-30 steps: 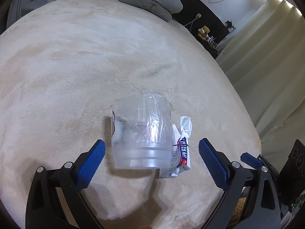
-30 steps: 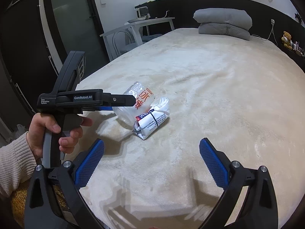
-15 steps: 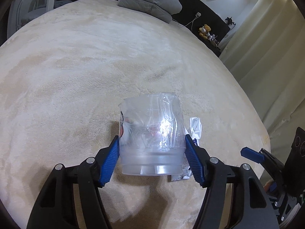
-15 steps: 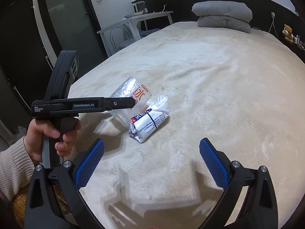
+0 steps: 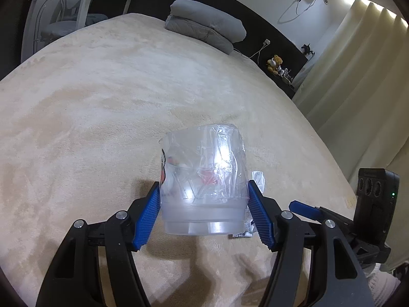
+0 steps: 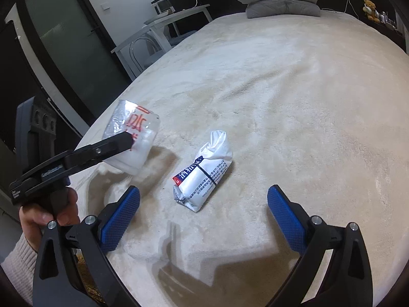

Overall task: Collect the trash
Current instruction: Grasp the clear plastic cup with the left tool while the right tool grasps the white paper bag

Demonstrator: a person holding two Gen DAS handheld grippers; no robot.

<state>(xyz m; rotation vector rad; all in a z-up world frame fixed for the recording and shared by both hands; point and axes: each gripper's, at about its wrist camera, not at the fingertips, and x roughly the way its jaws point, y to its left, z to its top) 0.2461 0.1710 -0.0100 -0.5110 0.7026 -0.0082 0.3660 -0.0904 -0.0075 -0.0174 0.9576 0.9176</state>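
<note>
My left jaws hold the cup; the packet lies ahead of my right.

My left gripper [image 5: 204, 211] is clamped on the clear plastic cup [image 5: 203, 179], red characters unreadable. My right gripper [image 6: 203, 217] gapes wide and empty; the white packet [image 6: 204, 174] lies on the bed [image 6: 294, 102] just ahead between its jaws, long axis slanting away rightward, print too small to read.

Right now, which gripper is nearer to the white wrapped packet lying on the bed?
Right. The right gripper is open just short of the white packet, which lies ahead between its fingers. The left gripper is off to one side, shut on the clear plastic cup.
</note>
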